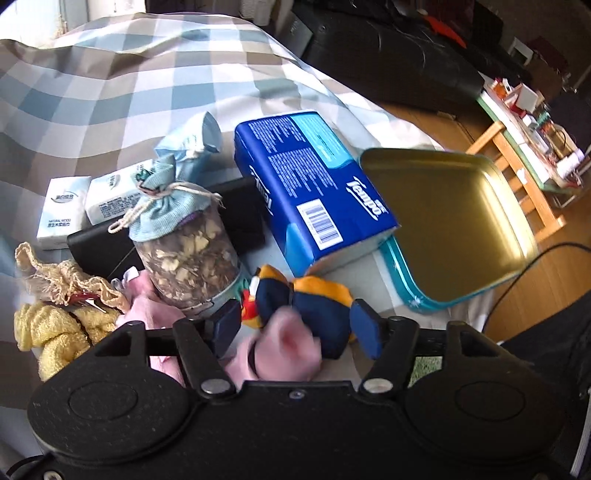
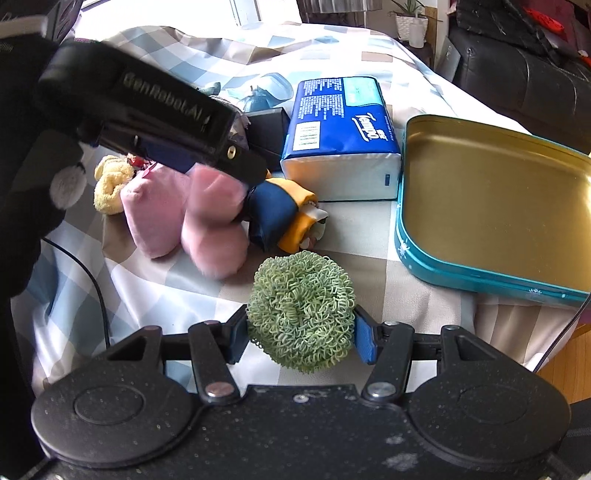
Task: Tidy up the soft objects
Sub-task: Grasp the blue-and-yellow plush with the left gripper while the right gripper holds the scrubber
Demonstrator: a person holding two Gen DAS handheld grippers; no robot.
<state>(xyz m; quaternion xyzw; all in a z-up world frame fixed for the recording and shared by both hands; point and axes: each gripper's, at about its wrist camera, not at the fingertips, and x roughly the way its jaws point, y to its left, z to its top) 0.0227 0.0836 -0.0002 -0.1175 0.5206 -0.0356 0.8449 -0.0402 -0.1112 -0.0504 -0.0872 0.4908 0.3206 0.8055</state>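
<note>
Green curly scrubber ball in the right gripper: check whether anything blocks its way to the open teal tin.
Nothing visible does. The green curly scrubber ball sits between the right gripper's blue pads, and only bare checked cloth lies between it and the gold-lined teal tin. The blue tissue pack stands behind that path.

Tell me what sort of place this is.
Probably a lived-in home room: a checked bedcover under the things, a black leather sofa behind, a wooden floor and a potted plant by the window.

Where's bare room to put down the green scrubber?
The gold tin is empty. Bare cloth lies between the green scrubber, the tin and the tissue pack. It is crowded around the pink toy and yellow cloth.
</note>
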